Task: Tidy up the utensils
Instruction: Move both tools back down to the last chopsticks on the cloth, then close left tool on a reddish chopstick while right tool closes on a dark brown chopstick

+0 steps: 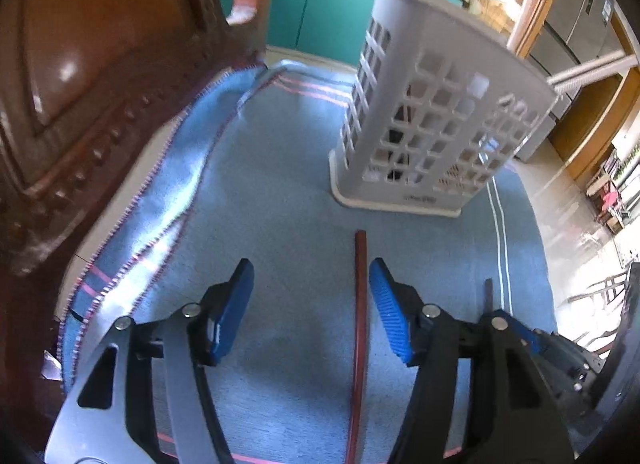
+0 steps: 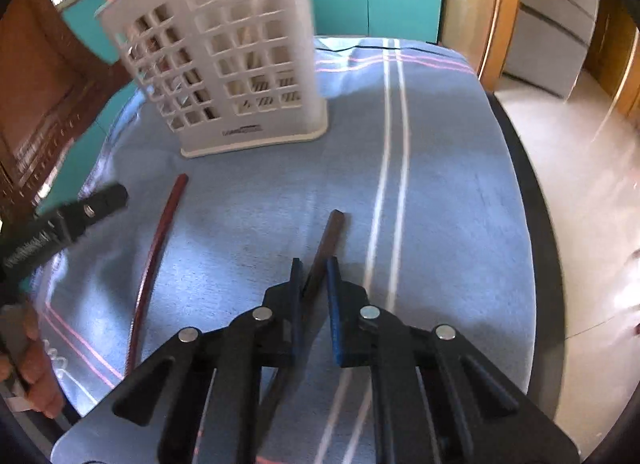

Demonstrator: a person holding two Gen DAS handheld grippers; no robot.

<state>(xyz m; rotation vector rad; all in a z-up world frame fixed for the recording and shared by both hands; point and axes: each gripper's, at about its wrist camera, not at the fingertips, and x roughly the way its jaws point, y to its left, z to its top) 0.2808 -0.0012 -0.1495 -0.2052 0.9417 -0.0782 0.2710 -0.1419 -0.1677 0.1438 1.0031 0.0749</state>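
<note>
left wrist: left gripper (image 1: 311, 306) spread wide, empty, straddling red chopstick (image 1: 360, 324) mid-cloth before utensil basket (image 1: 436, 115), which already holds utensils | right wrist: right gripper (image 2: 312, 296) pinching brown chopstick (image 2: 326, 248) | progress: both chopsticks left to basket

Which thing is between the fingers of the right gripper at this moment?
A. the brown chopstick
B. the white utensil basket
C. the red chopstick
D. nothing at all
A: in the right wrist view the right gripper has its fingers closed around the brown chopstick, while the red chopstick lies free on the blue cloth.
</note>
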